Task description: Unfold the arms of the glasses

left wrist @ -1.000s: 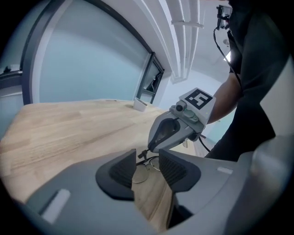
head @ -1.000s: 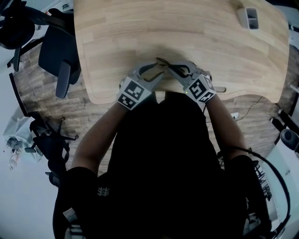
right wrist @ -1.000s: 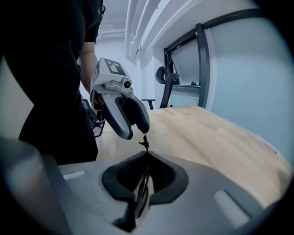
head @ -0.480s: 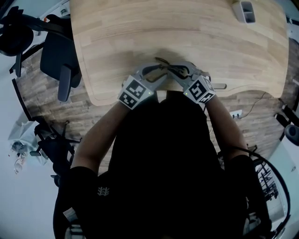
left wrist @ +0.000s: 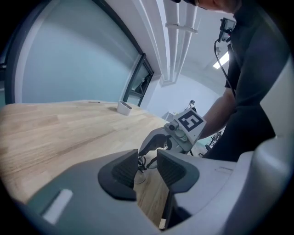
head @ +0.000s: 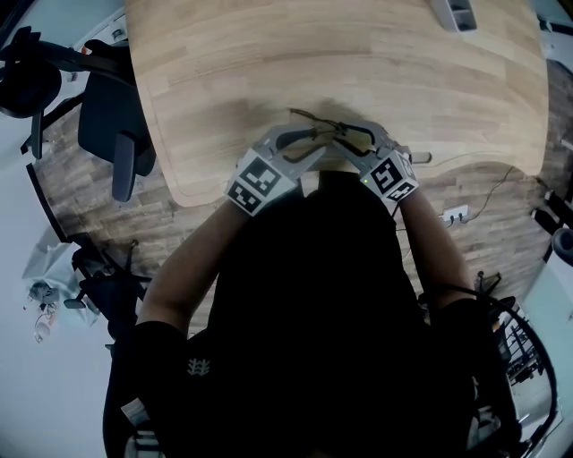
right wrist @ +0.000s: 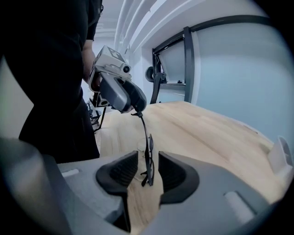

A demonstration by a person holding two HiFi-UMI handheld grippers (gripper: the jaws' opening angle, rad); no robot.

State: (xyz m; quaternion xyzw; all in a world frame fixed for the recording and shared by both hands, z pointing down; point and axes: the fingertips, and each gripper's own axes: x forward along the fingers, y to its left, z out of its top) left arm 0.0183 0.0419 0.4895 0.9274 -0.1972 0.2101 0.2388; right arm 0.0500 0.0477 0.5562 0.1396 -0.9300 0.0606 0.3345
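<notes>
Thin black-framed glasses [head: 320, 125] lie near the front edge of the wooden table [head: 358, 63], between both grippers. My right gripper [right wrist: 148, 170] has the frame [right wrist: 148, 158] standing on edge between its jaws. The jaws are opening and gaps show on both sides of the frame. One thin arm [right wrist: 143, 126] runs from the frame up to the tip of my left gripper [right wrist: 137, 111]. The left gripper [left wrist: 147, 170] is closing, with a bit of the glasses [left wrist: 140, 163] seen in the gap between its pads. In the head view the left gripper [head: 309, 134] and the right gripper [head: 345, 134] face each other.
A small white holder [head: 457, 11] stands at the table's far right, also seen as the white holder [left wrist: 124, 107] in the left gripper view. An office chair [head: 112, 125] stands off the table's left side. The table's front edge [head: 206, 192] is just under the grippers, close to my body.
Both grippers stay at the glasses and have shifted slightly. The right gripper has drawn a little to the right, and more of the glasses shows between the two.
</notes>
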